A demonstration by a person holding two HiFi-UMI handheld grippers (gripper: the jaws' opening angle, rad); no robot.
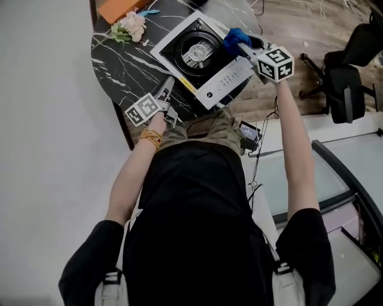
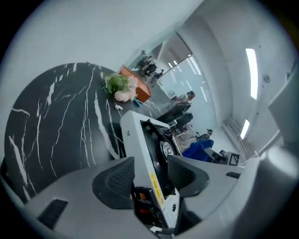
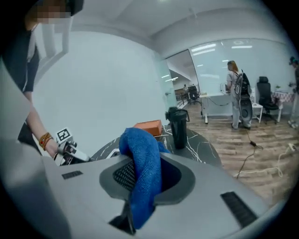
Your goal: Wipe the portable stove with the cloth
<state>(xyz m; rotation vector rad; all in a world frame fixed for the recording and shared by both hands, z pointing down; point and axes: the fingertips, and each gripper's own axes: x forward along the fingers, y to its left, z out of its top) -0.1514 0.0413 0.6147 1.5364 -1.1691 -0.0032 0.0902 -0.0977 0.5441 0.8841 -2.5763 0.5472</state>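
Note:
The white portable stove (image 1: 230, 77) with a black burner well sits on the round black marble table (image 1: 119, 66). My right gripper (image 1: 240, 45) is shut on a blue cloth (image 1: 234, 38) above the stove's far right corner. In the right gripper view the cloth (image 3: 142, 163) hangs folded between the jaws of that gripper (image 3: 147, 179). My left gripper (image 1: 168, 89) is at the stove's near left edge. In the left gripper view the stove's rim (image 2: 140, 140) fills the gap of that gripper (image 2: 150, 175), both pads against it. The cloth (image 2: 198, 150) shows beyond.
A small bunch of flowers (image 1: 130, 27) and an orange box (image 1: 116, 7) lie at the table's far side. A black bottle (image 3: 177, 126) stands near them. Office chairs (image 1: 347, 77) and cables are on the wooden floor to the right. A person (image 3: 237, 93) stands far off.

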